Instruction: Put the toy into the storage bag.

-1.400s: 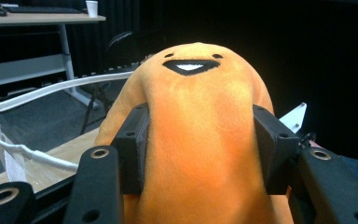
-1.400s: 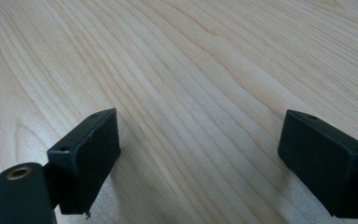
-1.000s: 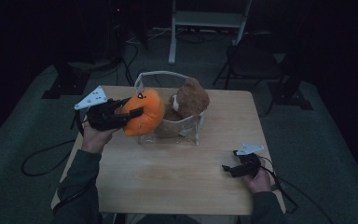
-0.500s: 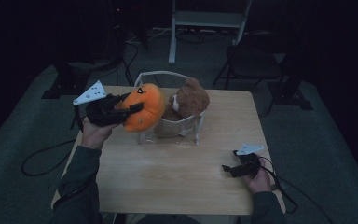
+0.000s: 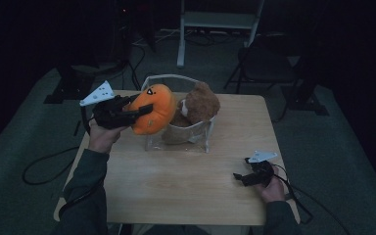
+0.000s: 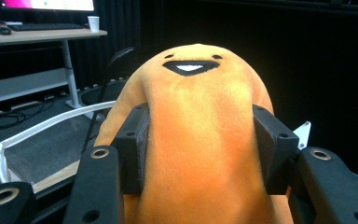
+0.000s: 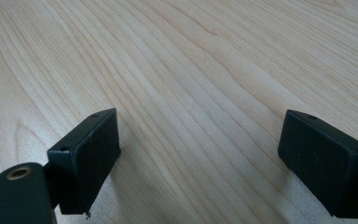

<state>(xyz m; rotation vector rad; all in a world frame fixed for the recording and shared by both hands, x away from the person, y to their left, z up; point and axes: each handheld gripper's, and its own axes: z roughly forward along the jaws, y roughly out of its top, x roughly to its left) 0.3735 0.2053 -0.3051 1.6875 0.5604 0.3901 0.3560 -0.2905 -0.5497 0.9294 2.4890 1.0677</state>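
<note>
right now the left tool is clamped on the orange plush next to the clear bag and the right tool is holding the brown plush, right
Not quite. The right tool holds nothing: the right gripper view shows its jaws open over bare table. The brown plush sits in the clear bag, as the high view shows. The left tool is indeed clamped on the orange plush next to that bag.

A clear bag [image 5: 181, 134] stands on the far middle of the wooden table [image 5: 176, 191], with a teddy bear [image 5: 199, 104] in it. A smiling plush toy [image 5: 152, 108] hangs at the bag's left rim, above the table. A chair [image 5: 269, 63] stands behind the table, far right.
</note>
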